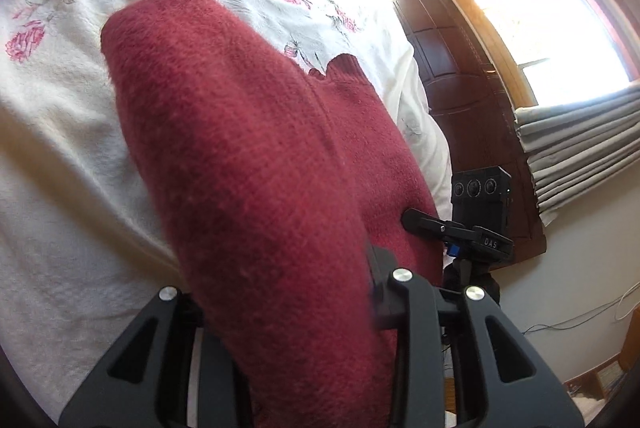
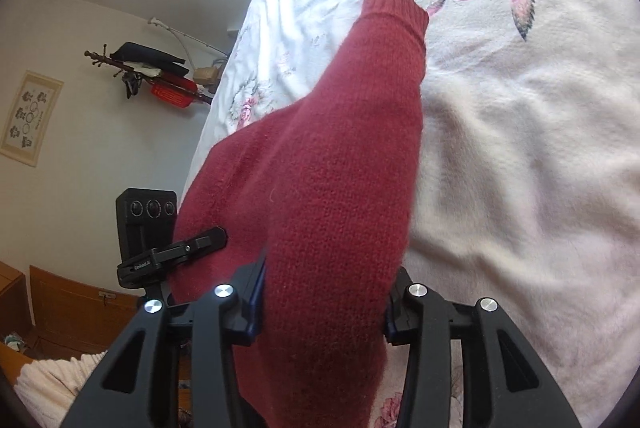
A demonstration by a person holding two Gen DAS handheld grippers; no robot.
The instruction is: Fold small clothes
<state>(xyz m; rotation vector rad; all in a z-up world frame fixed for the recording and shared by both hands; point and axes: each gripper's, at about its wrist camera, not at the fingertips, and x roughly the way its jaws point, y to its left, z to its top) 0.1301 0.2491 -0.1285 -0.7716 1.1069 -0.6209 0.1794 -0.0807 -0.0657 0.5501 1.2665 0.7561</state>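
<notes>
You hold a red sweater [image 1: 256, 163] over the bed [image 1: 60, 147], one gripper on each side.

Your left gripper [image 1: 292, 312] is clamped on the knit, a fold draping forward over the floral cover. Your right gripper [image 2: 324, 308] is clamped on the sweater too, a sleeve running out ahead, its ribbed cuff [image 2: 396, 7] above the sheet. Each view shows the other gripper at the sweater's edge.

Floral bedspread [image 1: 120, 147], dark wooden wardrobe [image 1: 460, 79], sunlit window [image 1: 552, 27], pale walls [image 2: 80, 7], coat rack [image 2: 148, 71]
</notes>
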